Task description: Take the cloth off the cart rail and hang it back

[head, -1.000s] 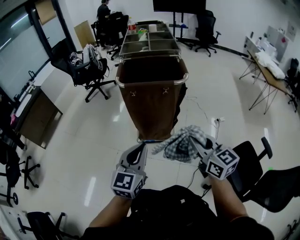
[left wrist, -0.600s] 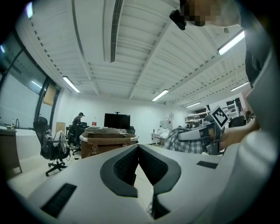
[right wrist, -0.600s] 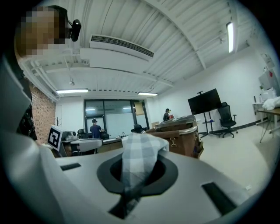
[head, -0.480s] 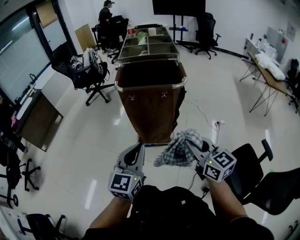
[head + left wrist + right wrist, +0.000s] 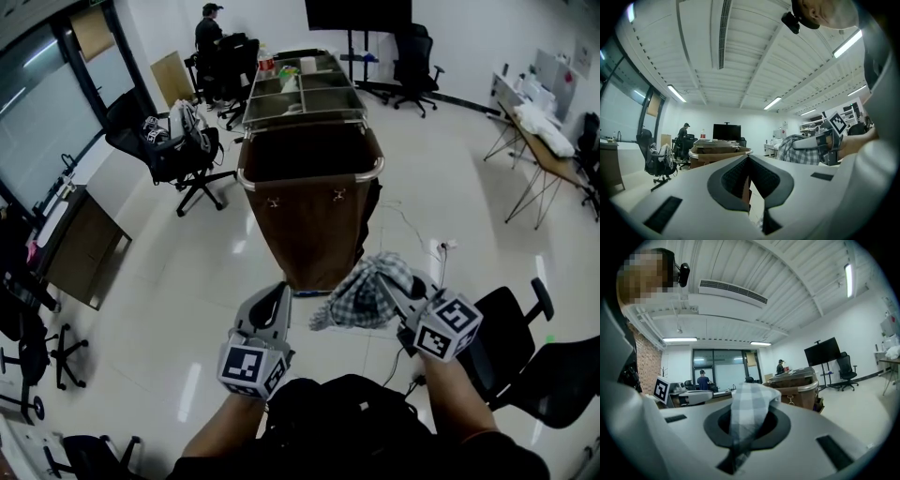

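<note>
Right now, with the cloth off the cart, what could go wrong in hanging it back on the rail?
1. The cloth is bunched in the right gripper's jaws alone; it may land on the rail in a lump and slide into the bag.
2. A cable lies on the floor beside the cart; stepping closer, a foot could catch it.

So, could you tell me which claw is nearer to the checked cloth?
Right. The right claw is shut on the checked cloth; the left claw sits empty to the cloth's left, apart from it.
</note>
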Demonstrator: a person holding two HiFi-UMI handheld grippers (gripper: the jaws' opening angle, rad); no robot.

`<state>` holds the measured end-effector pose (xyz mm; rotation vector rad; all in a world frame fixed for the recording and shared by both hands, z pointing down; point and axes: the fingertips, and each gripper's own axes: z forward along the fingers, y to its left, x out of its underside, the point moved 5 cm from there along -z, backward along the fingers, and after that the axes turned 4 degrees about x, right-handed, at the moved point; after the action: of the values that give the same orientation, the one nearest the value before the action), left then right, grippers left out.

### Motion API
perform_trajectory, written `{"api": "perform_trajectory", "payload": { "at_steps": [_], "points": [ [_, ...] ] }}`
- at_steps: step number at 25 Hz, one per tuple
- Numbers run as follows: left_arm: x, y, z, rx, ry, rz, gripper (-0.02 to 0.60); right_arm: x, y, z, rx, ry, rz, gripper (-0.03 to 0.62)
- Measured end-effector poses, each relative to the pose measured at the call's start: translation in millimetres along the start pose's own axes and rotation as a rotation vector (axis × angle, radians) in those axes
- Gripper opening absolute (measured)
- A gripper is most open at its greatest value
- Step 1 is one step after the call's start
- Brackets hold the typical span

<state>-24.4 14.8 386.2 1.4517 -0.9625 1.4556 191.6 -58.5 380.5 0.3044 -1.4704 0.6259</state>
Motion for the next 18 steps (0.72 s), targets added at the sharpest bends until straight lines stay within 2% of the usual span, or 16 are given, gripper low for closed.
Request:
{"api": "perform_trajectory", "payload": {
  "at_steps": [6, 12, 18],
  "points": [
    [-9, 43, 6, 0.025, 0.000, -0.001, 0.000, -5, 10, 21, 0.053, 0.031, 0.023, 0.028],
    [-11, 75, 13, 0.090, 0.007, -0.017, 0.000, -19, 19, 43, 0.114, 0.010, 0.016, 0.028],
    [-14, 112, 11, 0.108, -0.016, -0.010, 0.000, -22, 27, 66, 0.158, 0.018, 0.009, 0.028]
  ]
}}
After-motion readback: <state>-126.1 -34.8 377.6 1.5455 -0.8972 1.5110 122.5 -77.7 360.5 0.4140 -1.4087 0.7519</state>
